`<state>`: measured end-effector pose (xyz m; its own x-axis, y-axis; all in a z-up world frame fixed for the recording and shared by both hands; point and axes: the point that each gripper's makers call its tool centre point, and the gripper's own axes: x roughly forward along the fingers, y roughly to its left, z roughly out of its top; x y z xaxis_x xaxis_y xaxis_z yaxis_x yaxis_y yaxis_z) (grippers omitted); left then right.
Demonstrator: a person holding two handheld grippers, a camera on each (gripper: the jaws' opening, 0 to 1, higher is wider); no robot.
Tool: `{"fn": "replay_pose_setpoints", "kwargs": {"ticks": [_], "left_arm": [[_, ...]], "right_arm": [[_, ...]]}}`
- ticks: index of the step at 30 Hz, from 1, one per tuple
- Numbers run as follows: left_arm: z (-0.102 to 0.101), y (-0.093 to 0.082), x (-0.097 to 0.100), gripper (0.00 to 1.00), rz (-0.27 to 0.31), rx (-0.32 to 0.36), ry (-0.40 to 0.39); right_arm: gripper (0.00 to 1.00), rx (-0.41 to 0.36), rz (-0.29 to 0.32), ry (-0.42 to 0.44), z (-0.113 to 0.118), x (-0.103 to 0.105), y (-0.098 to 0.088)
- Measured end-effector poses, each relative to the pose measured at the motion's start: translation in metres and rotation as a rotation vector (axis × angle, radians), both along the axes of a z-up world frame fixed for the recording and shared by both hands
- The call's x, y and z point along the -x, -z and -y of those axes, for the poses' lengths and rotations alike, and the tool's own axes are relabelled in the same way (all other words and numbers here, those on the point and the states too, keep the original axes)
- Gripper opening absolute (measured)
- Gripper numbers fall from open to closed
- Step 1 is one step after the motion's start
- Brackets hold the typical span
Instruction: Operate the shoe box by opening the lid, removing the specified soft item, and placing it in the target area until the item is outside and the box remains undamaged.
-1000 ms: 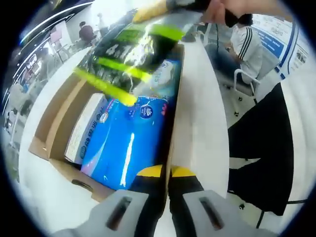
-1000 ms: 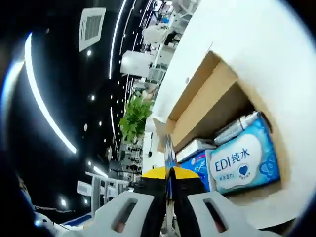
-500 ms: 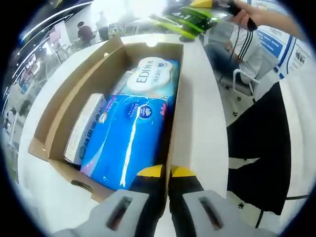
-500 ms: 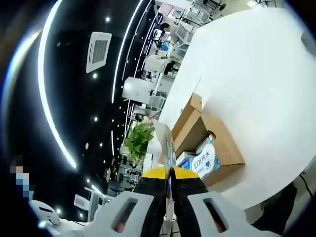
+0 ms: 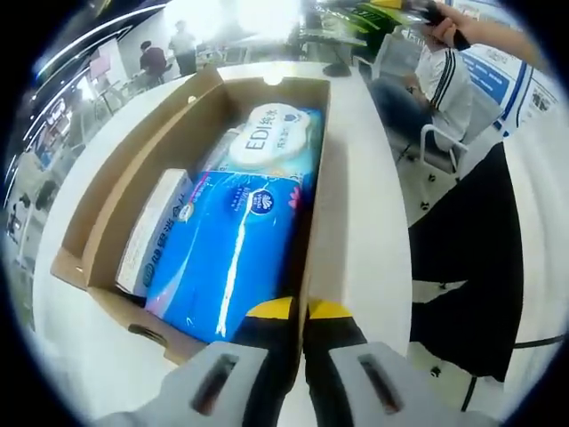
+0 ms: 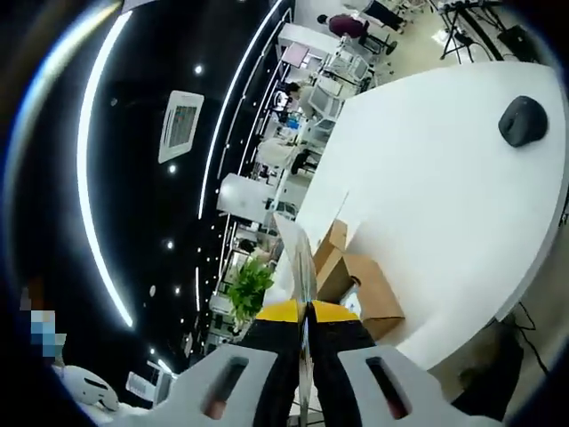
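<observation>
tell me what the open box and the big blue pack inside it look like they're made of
The shoe box looks like plain brown cardboard: matte, with raw-edged walls and folded flaps. The big blue pack seems wrapped in thin glossy plastic film, judging by the bright streak of glare and soft wrinkles; what is inside cannot be seen. The left tool clamps the box's near wall.

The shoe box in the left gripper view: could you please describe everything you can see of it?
The shoe box is plain brown cardboard, open-topped, lying on a white table. Inside lie a large blue pack, a white and blue wipes pack beyond it and a white carton along one side. The left hand-held gripper is shut on its near wall.
</observation>
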<state>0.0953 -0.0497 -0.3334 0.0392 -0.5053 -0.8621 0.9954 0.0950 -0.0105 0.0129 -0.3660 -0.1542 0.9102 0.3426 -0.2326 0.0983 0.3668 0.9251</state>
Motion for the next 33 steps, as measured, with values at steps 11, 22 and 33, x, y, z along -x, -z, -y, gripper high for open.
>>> {"fn": "replay_pose_setpoints", "kwargs": {"ticks": [11,22,33], "left_arm": [[0.0,0.001,0.0,0.02,-0.007,-0.003,-0.003],[0.001,0.001,-0.001,0.02,-0.016,-0.006,-0.025],[0.002,0.001,-0.001,0.03,-0.036,-0.028,-0.045]], "right_arm": [[0.0,-0.008,0.042,0.003,-0.008,-0.006,-0.014],[0.0,0.067,0.051,-0.071,-0.006,-0.02,-0.025],[0.0,0.036,0.011,-0.144,0.031,-0.035,-0.005]]}}
